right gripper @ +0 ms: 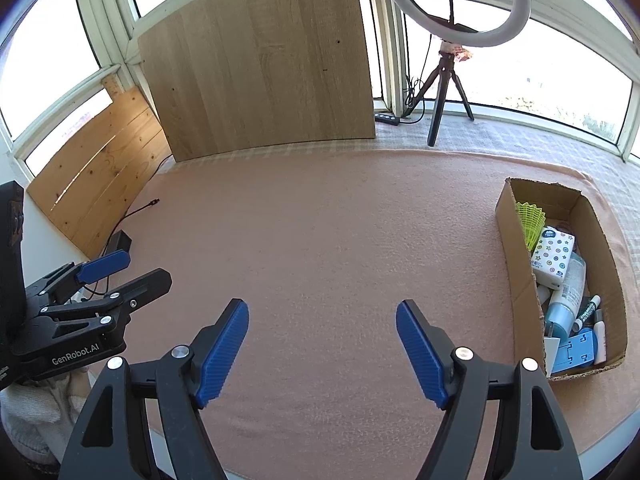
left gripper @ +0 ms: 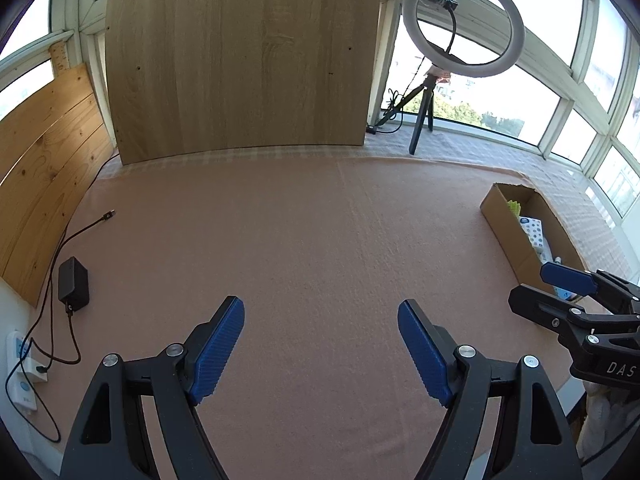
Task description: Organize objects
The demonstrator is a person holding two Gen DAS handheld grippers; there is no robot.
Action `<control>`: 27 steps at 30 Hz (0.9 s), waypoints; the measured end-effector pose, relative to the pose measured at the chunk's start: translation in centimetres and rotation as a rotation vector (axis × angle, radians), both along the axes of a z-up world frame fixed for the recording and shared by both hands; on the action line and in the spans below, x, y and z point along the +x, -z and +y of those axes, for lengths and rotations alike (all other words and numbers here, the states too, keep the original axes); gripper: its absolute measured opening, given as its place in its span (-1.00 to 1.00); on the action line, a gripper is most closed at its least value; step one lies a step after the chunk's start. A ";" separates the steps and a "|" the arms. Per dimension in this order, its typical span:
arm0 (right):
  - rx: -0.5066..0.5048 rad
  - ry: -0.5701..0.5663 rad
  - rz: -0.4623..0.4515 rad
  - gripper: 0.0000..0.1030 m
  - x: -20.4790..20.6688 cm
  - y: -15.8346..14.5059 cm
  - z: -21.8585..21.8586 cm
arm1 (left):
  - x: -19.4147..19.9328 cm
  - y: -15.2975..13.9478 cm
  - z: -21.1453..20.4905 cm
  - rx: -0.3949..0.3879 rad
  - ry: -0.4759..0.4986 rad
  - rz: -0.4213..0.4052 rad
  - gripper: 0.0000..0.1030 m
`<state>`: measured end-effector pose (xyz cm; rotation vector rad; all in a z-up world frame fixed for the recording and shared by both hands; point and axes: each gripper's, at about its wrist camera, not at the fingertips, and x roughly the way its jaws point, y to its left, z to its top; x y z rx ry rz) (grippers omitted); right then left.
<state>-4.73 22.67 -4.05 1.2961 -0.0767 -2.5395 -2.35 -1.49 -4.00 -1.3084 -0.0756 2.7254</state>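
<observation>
Cardboard box [right gripper: 520, 280] at the desk's right edge holds the sorted items, mostly overlapped and hard to identify. Both the left gripper [left gripper: 320, 354] and right gripper [right gripper: 322, 354] have fingers spread wide, empty, over pink cloth [right gripper: 320, 220]; windows surround.

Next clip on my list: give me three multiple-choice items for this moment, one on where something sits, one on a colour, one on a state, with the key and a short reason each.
1. Where does the cardboard box sit on the pink cloth, seen from the right wrist?
A. right edge
B. centre
C. left, by the planks

2. What colour is the shuttlecock in the box?
A. red
B. yellow-green
C. black

3. How is the right claw?
A. shut on a bottle
B. shut, empty
C. open, empty

Key:
1 A: the box lies along the cloth's right side.
2 B: its skirt is bright yellow-green.
3 C: the blue pads stand apart with only cloth between them.
</observation>
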 end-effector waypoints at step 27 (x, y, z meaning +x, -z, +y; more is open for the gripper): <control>0.051 0.013 0.008 0.48 -0.4 0.6 -0.9 | 0.2 0.5 -0.7 -0.006 -0.021 -0.013 0.60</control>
